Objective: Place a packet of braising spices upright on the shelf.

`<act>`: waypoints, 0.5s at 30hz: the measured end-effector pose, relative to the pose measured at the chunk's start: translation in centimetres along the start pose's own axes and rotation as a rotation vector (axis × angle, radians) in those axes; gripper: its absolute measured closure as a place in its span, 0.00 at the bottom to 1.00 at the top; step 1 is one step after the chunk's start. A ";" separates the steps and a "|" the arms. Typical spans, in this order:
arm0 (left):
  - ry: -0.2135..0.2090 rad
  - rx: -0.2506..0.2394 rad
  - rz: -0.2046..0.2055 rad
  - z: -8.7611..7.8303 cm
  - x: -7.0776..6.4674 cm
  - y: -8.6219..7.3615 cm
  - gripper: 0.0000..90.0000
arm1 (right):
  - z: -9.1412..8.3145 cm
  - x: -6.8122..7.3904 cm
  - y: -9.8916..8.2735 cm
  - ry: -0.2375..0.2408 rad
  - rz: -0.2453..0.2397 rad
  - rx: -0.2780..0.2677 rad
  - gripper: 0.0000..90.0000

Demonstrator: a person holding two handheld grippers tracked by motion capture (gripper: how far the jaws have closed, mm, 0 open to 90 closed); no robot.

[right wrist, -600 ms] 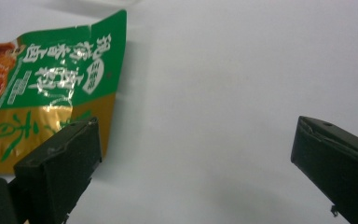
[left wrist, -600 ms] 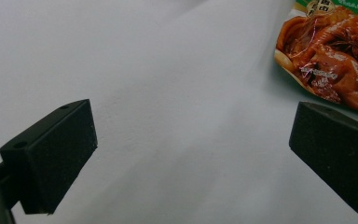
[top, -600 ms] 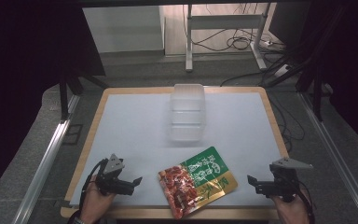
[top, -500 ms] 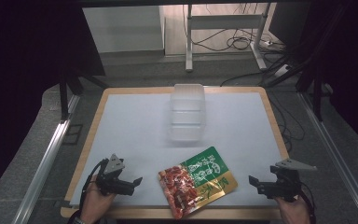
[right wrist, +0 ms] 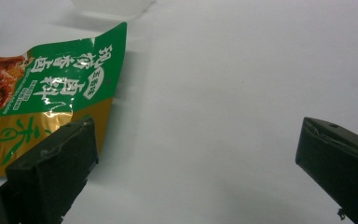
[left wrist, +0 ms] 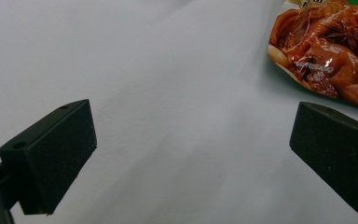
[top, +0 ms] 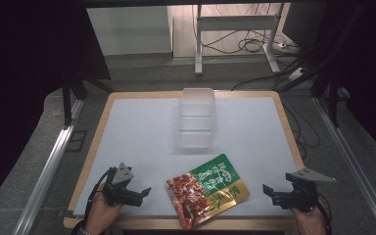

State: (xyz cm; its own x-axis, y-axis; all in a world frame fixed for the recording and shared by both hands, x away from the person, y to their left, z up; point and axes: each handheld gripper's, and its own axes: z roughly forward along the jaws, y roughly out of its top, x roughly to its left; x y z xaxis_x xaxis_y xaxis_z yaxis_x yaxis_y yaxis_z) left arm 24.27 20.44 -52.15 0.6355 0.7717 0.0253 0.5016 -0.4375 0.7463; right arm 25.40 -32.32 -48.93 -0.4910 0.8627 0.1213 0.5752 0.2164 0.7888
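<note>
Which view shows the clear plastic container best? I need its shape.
The high view: the clear container stands whole at the table's far middle. The right gripper view catches just its near edge at the top; the left gripper view gives nothing useful.

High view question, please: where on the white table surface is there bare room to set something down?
The white table surface is bare left of the clear plastic container, and again to its right up to the wooden rim. The front middle is crowded: the green and red food pouch lies between the left gripper and right gripper.
</note>
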 end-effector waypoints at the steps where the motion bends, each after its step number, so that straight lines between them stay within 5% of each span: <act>1: -0.002 -0.004 -0.002 0.0 0.0 0.0 0.00 | 0.0 0.0 0.0 -0.006 -0.008 0.000 0.00; 15: -0.011 -0.053 -0.004 -0.3 0.3 -0.1 0.00 | 0.2 0.4 0.2 -0.019 -0.051 0.004 0.00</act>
State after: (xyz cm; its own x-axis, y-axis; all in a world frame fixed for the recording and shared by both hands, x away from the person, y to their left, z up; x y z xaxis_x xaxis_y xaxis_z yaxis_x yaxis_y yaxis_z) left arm 24.26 20.88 -52.04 0.6405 0.7678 0.0153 0.4723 -0.4096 0.7805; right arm 25.47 -31.82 -48.80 -0.5073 0.8590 0.0693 0.5520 0.2622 0.7915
